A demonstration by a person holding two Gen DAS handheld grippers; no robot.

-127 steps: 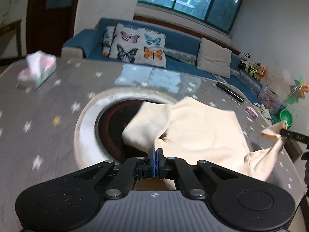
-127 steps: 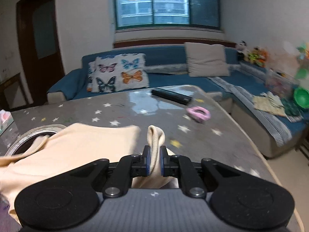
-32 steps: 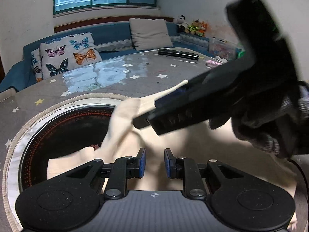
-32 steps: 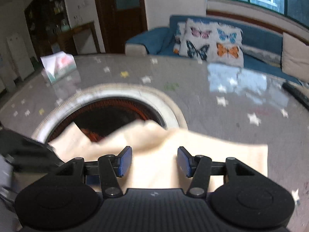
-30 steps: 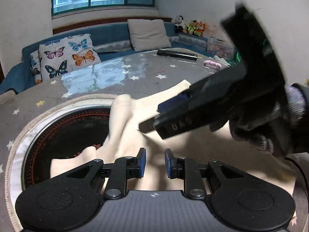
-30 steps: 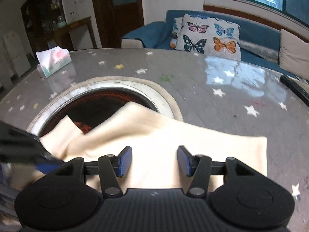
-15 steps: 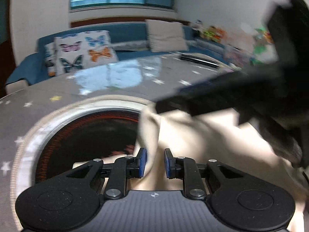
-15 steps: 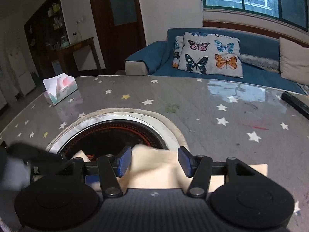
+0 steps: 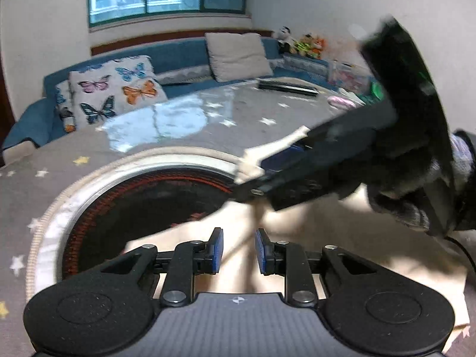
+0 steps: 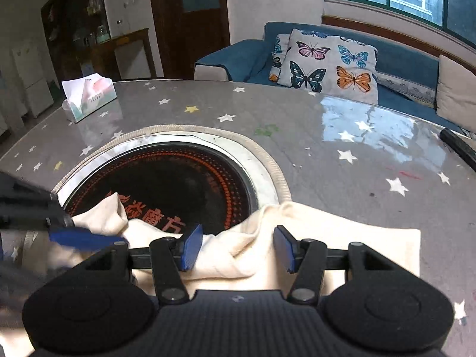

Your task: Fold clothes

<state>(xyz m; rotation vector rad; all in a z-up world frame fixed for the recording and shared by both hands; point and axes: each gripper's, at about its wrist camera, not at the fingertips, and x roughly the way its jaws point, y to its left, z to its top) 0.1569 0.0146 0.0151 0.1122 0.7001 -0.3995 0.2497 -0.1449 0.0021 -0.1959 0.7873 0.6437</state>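
Observation:
A cream garment [image 10: 342,238] lies folded on the grey star-print table, partly over the round black cooktop [image 10: 166,184]. In the left wrist view the garment [image 9: 342,253] fills the lower right. My left gripper [image 9: 236,251] is open just above the cloth, holding nothing. My right gripper [image 10: 236,247] is open wide over a raised fold of the cloth. The right gripper's body [image 9: 342,160] crosses the left wrist view, blurred. The left gripper's blue fingers [image 10: 83,238] show at the left of the right wrist view, beside a cloth corner.
A tissue box [image 10: 87,95] stands at the far left of the table [image 10: 327,148]. A black remote [image 9: 287,87] and a pink object [image 9: 340,101] lie at the far right. A blue sofa with butterfly cushions [image 10: 327,62] runs behind the table.
Both grippers earlier were shut on cloth corners and have since let go. In the last second the right gripper drew back towards the near edge; the cloth settled flatter, baring more cooktop.

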